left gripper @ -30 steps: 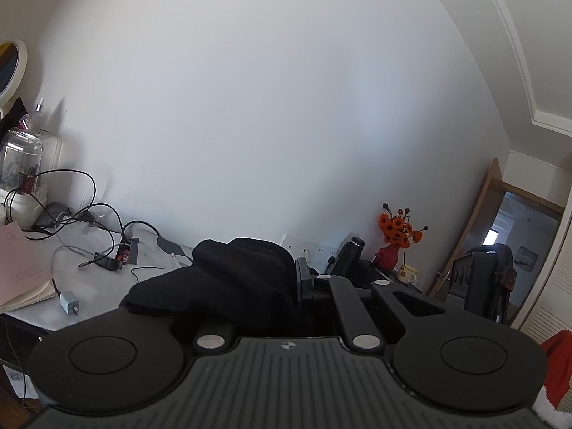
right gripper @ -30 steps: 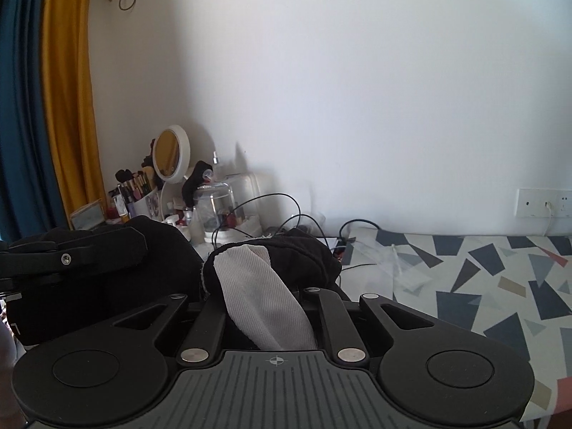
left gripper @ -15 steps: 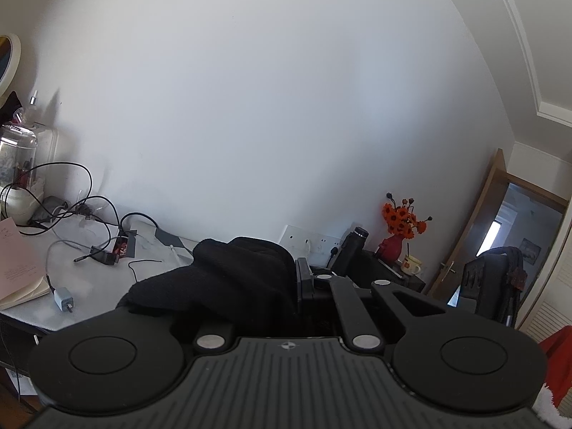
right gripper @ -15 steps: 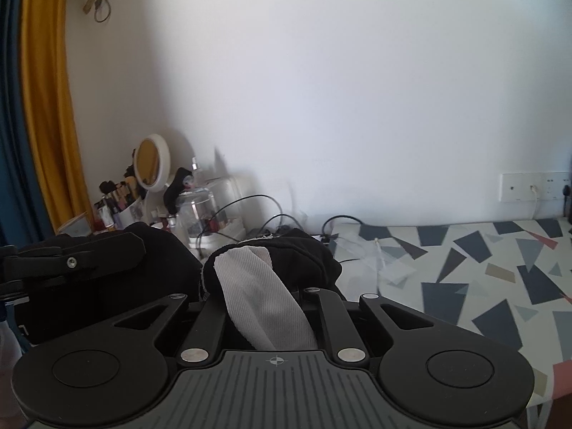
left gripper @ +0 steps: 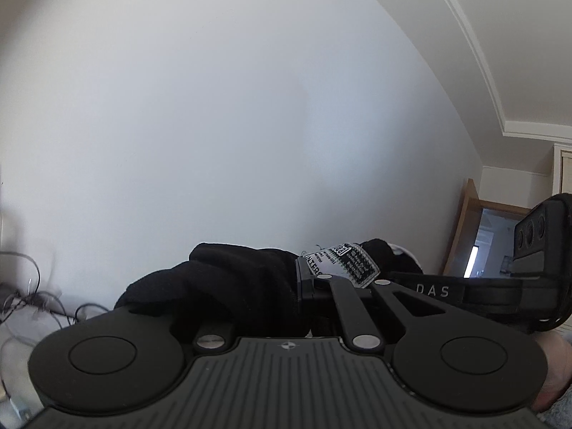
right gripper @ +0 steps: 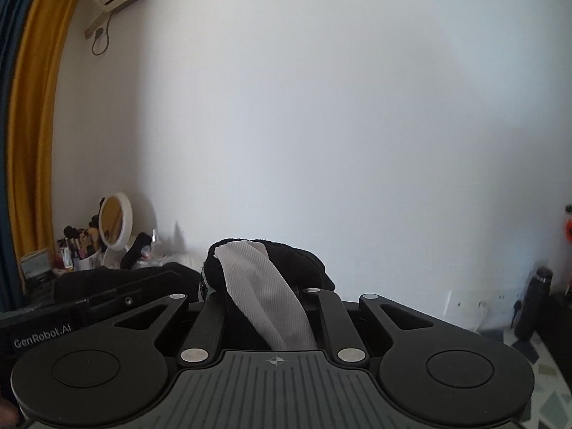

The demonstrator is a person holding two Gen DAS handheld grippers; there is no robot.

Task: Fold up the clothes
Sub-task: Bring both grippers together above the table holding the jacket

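The black garment (left gripper: 228, 286) is pinched in both grippers at once, so the coming move turns on the stretch of cloth strung between them. In the left wrist view the left gripper (left gripper: 286, 286) has its fingers drawn narrow on a bunched edge of the cloth, which heaps toward ten o'clock from the fingers, with a white care label (left gripper: 343, 262) lying over the fabric at one o'clock. The right gripper's body crosses that view at three o'clock, close alongside. In the right wrist view the right gripper (right gripper: 264, 296) likewise has its fingers clamped narrow on the garment, here showing a white ribbed lining (right gripper: 271, 300) that runs from the fingers up toward eleven o'clock; the left gripper lies at nine o'clock, just beside. The held edge therefore seems to run roughly side to side between the hands, neither hand clearly nearer. Both cameras look level at a bare white wall (right gripper: 321, 125); only a corner of the patterned bench (right gripper: 550, 393) shows at four o'clock, so the garment likely hangs clear of it. A round mirror (right gripper: 115, 218) and yellow curtain (right gripper: 32, 125) stand at nine to ten o'clock.
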